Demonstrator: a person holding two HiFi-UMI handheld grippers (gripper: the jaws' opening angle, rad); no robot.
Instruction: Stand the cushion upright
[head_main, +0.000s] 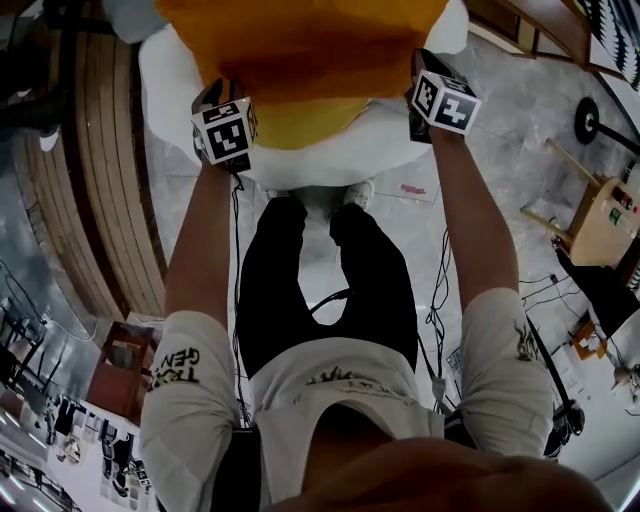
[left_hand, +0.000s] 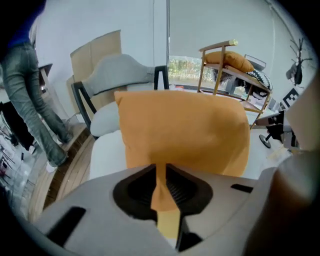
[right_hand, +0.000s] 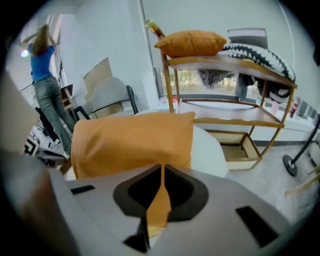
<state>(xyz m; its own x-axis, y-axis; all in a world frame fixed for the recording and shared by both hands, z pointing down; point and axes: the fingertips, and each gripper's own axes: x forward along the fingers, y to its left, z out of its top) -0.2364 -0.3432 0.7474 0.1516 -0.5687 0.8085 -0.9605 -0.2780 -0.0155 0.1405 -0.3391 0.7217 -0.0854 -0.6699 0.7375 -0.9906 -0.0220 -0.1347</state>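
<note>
Armchair (head_main: 385, 145): white, I see the cushion on its seat.
Cushion (head_main: 300, 50): orange, broad face toward me, long axis running side to side.
Left tongs (left_hand: 160, 172): clamped on its near edge.
Right tongs (right_hand: 161, 170): clamped likewise, opposite end.

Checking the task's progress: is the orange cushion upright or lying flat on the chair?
Upright: both gripper views show the cushion rising broadside from the white chair seat, its face toward the cameras.
</note>
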